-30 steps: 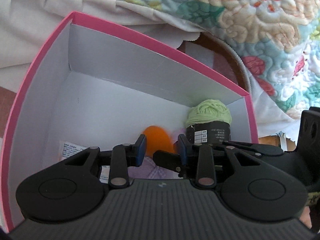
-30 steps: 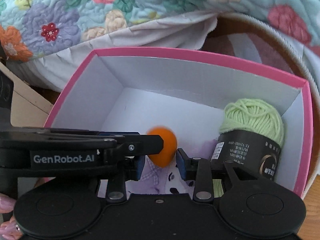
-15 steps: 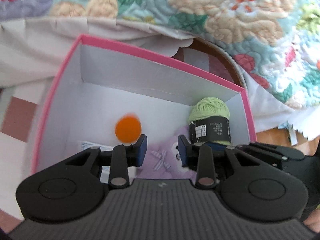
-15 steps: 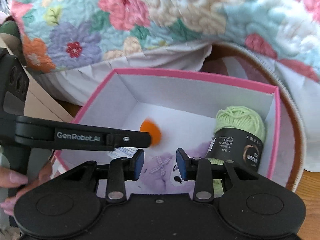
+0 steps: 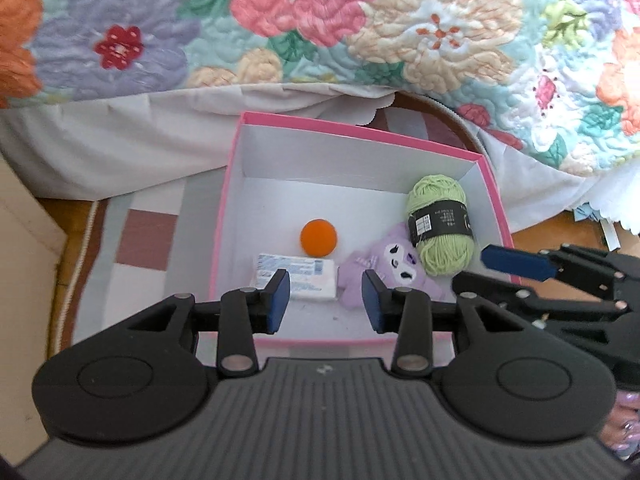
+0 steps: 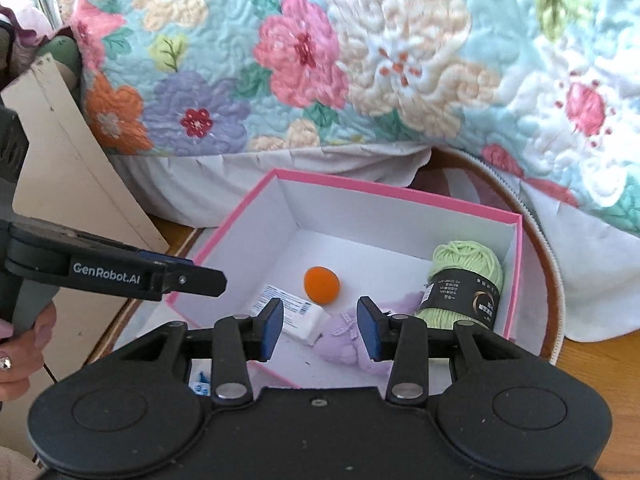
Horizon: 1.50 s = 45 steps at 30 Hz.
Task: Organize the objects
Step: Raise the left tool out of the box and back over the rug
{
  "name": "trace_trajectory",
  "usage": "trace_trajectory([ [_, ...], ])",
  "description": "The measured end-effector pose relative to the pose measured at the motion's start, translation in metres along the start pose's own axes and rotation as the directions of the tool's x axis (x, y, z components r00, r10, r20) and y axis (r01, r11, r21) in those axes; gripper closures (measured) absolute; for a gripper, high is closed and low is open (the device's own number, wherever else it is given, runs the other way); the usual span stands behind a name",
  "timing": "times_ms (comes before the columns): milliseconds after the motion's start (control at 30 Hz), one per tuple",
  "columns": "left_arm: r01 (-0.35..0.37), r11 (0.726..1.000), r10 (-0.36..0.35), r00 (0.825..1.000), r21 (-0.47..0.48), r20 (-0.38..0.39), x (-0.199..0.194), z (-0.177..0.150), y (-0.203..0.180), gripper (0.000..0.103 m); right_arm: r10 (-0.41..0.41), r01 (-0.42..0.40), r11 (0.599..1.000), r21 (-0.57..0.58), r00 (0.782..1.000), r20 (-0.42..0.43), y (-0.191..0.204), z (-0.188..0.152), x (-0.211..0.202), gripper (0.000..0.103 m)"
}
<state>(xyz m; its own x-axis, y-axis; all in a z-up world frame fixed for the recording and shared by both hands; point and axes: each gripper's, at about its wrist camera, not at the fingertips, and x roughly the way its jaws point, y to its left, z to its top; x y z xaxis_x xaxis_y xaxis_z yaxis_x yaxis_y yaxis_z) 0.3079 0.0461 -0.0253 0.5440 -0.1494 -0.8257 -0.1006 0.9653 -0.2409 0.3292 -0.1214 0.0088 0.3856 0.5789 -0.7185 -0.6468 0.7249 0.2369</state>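
A pink box (image 5: 228,196) (image 6: 224,236) with white inside stands on a patchwork mat. In it lie an orange ball (image 5: 318,237) (image 6: 321,279), a green yarn skein (image 5: 440,224) (image 6: 464,284), a purple plush toy (image 5: 388,268) (image 6: 348,336) and a white tissue pack (image 5: 296,276) (image 6: 292,314). My left gripper (image 5: 325,300) is open and empty above the box's near edge. My right gripper (image 6: 320,328) is open and empty above the box's near side; it also shows in the left wrist view (image 5: 516,262).
A flowered quilt (image 5: 320,20) (image 6: 360,60) hangs behind the box. The mat (image 5: 144,236) lies on a wooden floor (image 6: 600,360). A beige board (image 6: 72,168) leans at the left.
Both grippers have pulled up and back from inside the box. The orange ball has rolled away from the left gripper's fingers and now lies still on the box floor.
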Motion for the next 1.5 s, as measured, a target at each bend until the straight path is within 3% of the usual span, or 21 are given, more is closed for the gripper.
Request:
trace_trajectory([
  [833,-0.043,0.992,0.04,0.999,0.12,0.026,-0.114,-0.049,-0.009,0.034,-0.095,0.096,0.994,-0.052,0.995,0.019,0.048,-0.027,-0.101,0.028],
  [1067,-0.023,0.997,0.022,1.0,0.068,0.015,-0.123,-0.062,0.002,0.033,-0.089,0.09,0.994,-0.068,0.996,0.017,0.061,-0.037,-0.115,0.018],
  [1300,-0.048,0.994,0.046,0.999,0.094,0.024,-0.132,-0.079,0.003,0.033,-0.059,0.058,0.996,-0.065,0.998,-0.014,0.074,-0.044,-0.114,0.016],
  [1400,-0.048,0.994,0.046,0.999,0.1,0.025,-0.134,-0.087,0.004,0.026,-0.054,0.051,0.996,-0.067,0.998,-0.033,0.078,-0.05,-0.114,0.011],
  [1500,-0.047,0.992,0.045,0.999,0.116,0.023,-0.131,-0.096,0.005,0.025,-0.044,0.039,0.996,-0.081,0.998,-0.05,0.083,-0.056,-0.113,0.011],
])
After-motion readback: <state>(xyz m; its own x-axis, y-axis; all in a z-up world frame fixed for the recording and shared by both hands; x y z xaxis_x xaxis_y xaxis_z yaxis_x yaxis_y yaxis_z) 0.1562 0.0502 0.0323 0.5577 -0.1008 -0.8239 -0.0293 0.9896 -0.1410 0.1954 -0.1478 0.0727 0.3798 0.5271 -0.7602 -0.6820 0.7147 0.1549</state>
